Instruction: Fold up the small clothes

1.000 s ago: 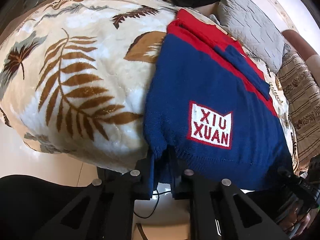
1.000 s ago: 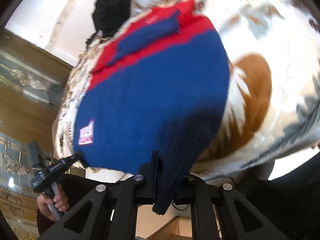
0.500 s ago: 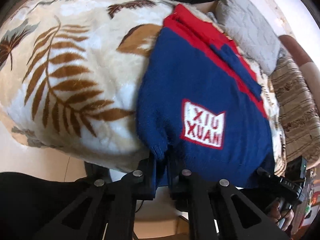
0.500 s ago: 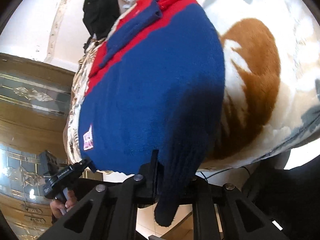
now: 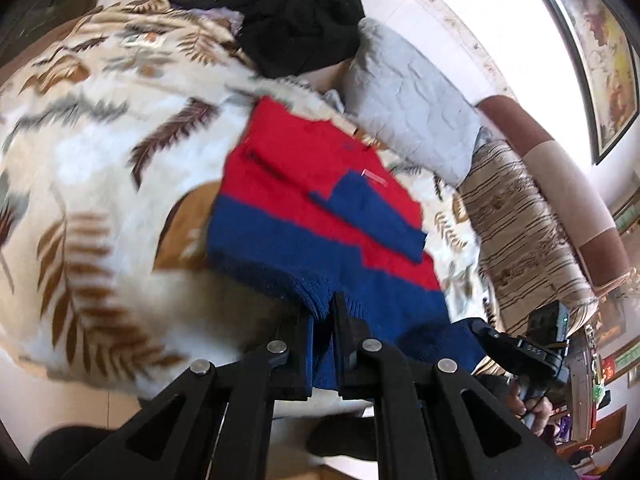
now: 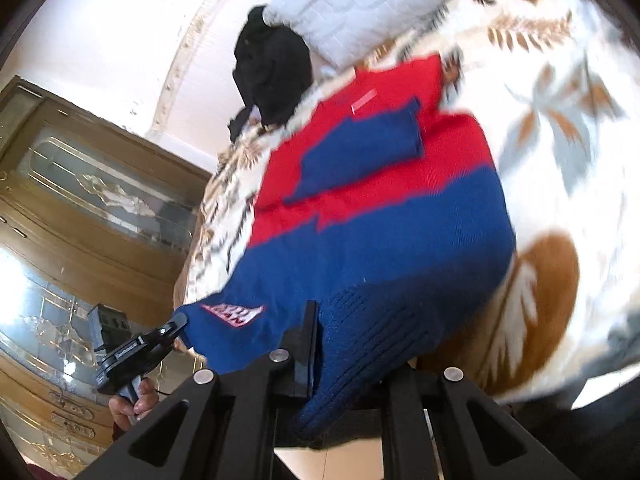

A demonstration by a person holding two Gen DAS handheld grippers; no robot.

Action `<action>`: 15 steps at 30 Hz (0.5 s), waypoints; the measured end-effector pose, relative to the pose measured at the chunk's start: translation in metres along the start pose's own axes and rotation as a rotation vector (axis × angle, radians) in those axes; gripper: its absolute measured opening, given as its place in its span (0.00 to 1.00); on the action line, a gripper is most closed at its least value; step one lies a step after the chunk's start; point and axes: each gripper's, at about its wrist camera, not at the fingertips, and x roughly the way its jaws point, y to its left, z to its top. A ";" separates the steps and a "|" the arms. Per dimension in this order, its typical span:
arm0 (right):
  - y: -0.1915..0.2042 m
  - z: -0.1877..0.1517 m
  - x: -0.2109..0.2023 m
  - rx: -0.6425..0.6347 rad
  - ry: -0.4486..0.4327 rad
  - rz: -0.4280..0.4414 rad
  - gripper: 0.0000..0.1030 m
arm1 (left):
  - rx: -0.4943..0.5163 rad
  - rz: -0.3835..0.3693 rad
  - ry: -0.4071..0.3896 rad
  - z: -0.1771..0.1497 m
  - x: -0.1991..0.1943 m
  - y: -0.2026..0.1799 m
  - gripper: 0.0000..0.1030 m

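A small blue and red knit sweater (image 5: 320,208) lies on a leaf-patterned blanket, a blue sleeve folded across its red top. My left gripper (image 5: 322,320) is shut on the blue ribbed hem at its left corner and holds it lifted over the body. My right gripper (image 6: 344,332) is shut on the hem's other corner. The sweater in the right wrist view (image 6: 380,208) curls up at the hem, its white and red patch (image 6: 234,314) turned edge-on. The other gripper shows in each view, the right one (image 5: 520,348) and the left one (image 6: 140,348).
The blanket (image 5: 100,184) covers a bed. A grey quilted pillow (image 5: 408,100) and a black garment (image 5: 296,20) lie at its far end. A striped cover (image 5: 528,240) hangs at the right. A wooden cabinet with glass doors (image 6: 80,200) stands to the left.
Both grippers have lifted the hem and carried it toward the red top. The lower body now folds up, the patch has left the left view, and more of the red part shows.
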 end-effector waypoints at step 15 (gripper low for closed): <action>0.007 0.164 0.048 -0.055 -0.153 -0.060 0.10 | -0.026 -0.005 -0.070 0.169 0.089 0.005 0.08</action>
